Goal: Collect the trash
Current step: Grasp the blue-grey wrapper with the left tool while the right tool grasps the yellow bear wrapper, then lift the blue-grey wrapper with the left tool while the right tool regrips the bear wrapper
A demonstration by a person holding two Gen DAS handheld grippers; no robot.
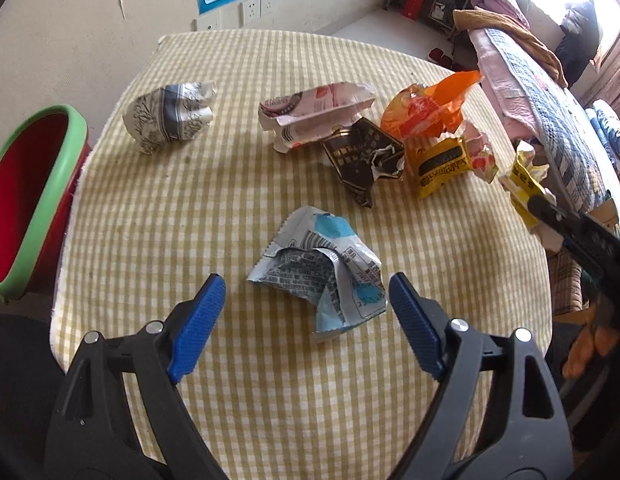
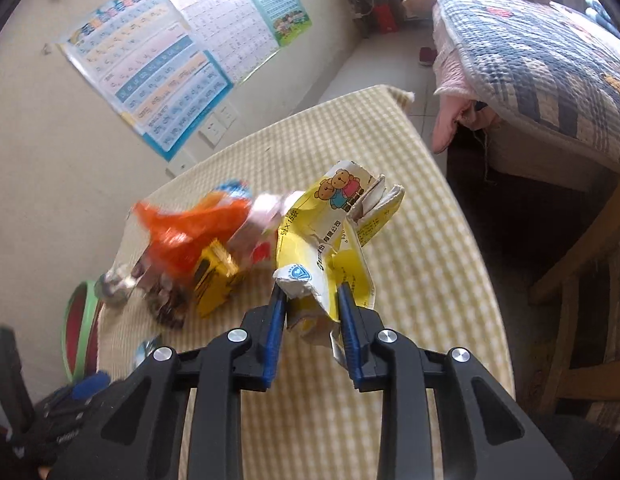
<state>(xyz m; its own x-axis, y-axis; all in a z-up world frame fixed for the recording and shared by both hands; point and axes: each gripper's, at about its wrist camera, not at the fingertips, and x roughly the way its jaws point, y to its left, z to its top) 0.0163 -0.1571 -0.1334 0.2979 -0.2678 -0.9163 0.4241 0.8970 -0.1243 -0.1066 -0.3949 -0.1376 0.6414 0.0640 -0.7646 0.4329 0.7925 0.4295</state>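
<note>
Left wrist view: The left hand-held gripper (image 1: 305, 300) is released, its blue pads spread wide above the near part of the surface (image 1: 229, 208), which is covered by a yellow checked cloth. A crumpled blue-and-white wrapper (image 1: 322, 268) lies on the cloth just ahead of the pads and between their lines, touching neither. Toward the far left corner lies a crumpled grey printed wrapper (image 1: 169, 118). Along the far right part of the surface lie, close together, a pink-and-white packet (image 1: 314, 114), a black wrapper (image 1: 362, 156), an orange plastic bag (image 1: 426, 110) and a yellow packet (image 1: 442, 168). A red bin with a green rim (image 1: 29, 196) stands beside the left edge of the surface. At the right edge, the right hand-held gripper (image 1: 538, 204) grasps a crumpled yellow carton (image 1: 526, 180).

Right wrist view: The right hand-held gripper (image 2: 312, 300) is clenched on the yellow carton (image 2: 330, 232), which carries a bear print; both blue pads press its lower part and it stands up above the surface (image 2: 430, 280). The orange plastic bag (image 2: 189, 236) and the yellow packet (image 2: 213, 280) lie blurred to the left of it. The bin (image 2: 79, 332) shows at the left edge.
</note>
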